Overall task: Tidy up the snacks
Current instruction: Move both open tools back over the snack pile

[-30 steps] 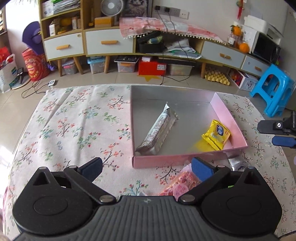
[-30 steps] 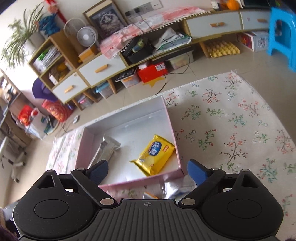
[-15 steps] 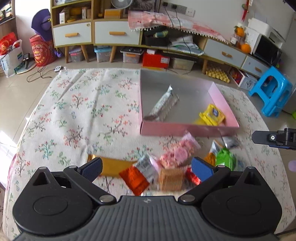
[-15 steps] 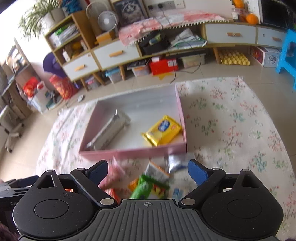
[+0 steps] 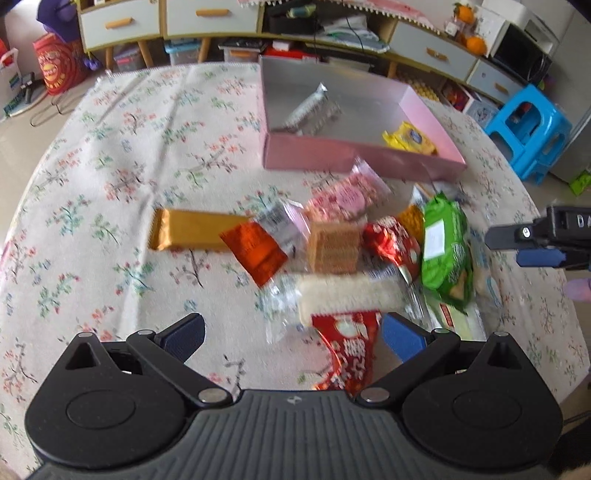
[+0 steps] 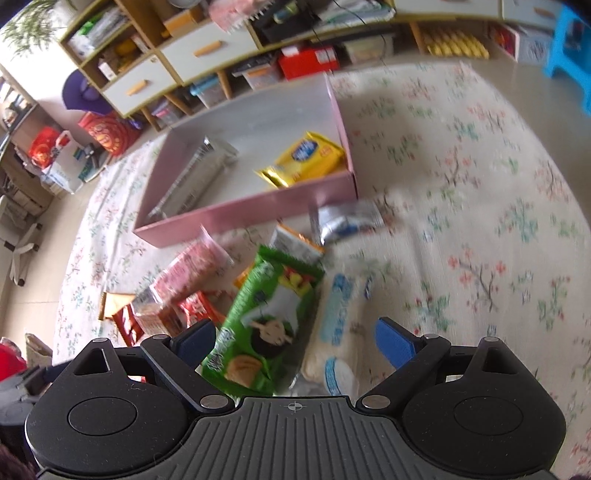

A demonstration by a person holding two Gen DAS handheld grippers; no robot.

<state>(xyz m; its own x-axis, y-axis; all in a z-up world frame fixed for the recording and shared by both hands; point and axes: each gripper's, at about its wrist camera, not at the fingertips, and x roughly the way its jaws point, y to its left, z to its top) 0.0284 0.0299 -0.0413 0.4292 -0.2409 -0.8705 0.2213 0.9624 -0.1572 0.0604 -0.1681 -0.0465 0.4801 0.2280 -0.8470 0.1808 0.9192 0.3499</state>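
Observation:
A pink box (image 5: 354,158) (image 6: 243,218) on the floral tablecloth holds a silver packet (image 5: 308,107) (image 6: 192,173) and a yellow packet (image 5: 408,138) (image 6: 306,158). In front of it lies a pile of snacks: a gold bar (image 5: 192,234), an orange packet (image 5: 255,251), a pink packet (image 5: 345,195), a green packet (image 5: 445,247) (image 6: 262,321), a white packet (image 5: 347,295) (image 6: 340,332) and a red packet (image 5: 347,350). My left gripper (image 5: 291,336) is open and empty above the pile's near edge. My right gripper (image 6: 295,338) is open and empty over the green and white packets.
The table (image 5: 110,166) drops off at its rounded edges. A blue stool (image 5: 528,129) stands to the right. Cabinets (image 5: 207,18) and storage boxes line the far wall. A silver-blue packet (image 6: 347,219) lies by the box's right corner.
Both grippers have pulled back from the box toward the near table edge, so the snack pile has come into view under them. Both stayed open and empty.

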